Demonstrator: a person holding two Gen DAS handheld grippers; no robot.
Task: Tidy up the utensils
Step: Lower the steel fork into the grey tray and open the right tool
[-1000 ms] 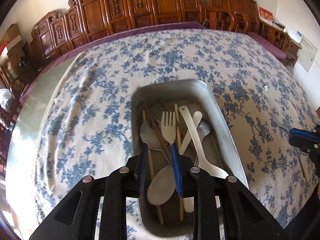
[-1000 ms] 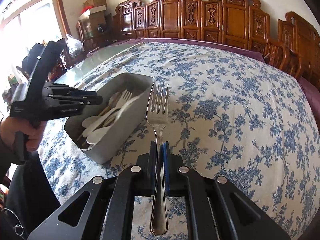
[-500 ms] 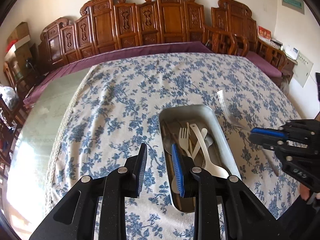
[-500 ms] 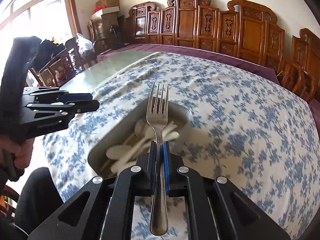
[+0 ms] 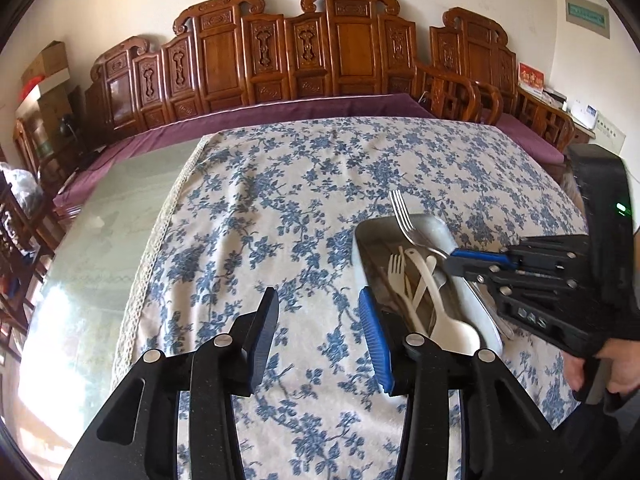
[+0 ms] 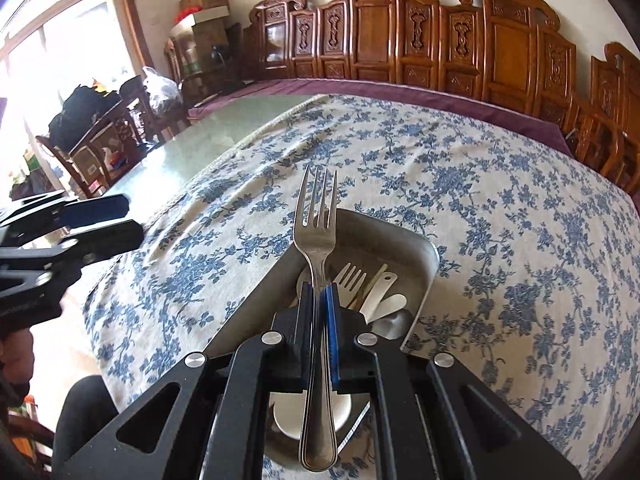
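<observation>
A metal tray [image 5: 362, 246] [image 6: 416, 254] on the floral tablecloth holds a white plastic fork [image 5: 396, 266] [image 6: 350, 276], white spoons [image 5: 448, 328] [image 6: 386, 306] and other utensils. My right gripper [image 6: 320, 294] [image 5: 466, 262] is shut on a metal fork [image 6: 316, 224] [image 5: 404, 216] and holds it over the tray, tines pointing away. My left gripper [image 5: 318, 320] [image 6: 108, 220] is open and empty, above the cloth to the left of the tray.
The blue floral tablecloth [image 5: 320, 168] covers most of a glass-topped table [image 5: 112, 220]. Carved wooden chairs [image 5: 344, 44] line the far side. Boxes and clutter [image 6: 200, 8] stand by the window at the left.
My left gripper has pulled back and to the left off the tray, staying open. My right gripper has carried the metal fork over the tray.
</observation>
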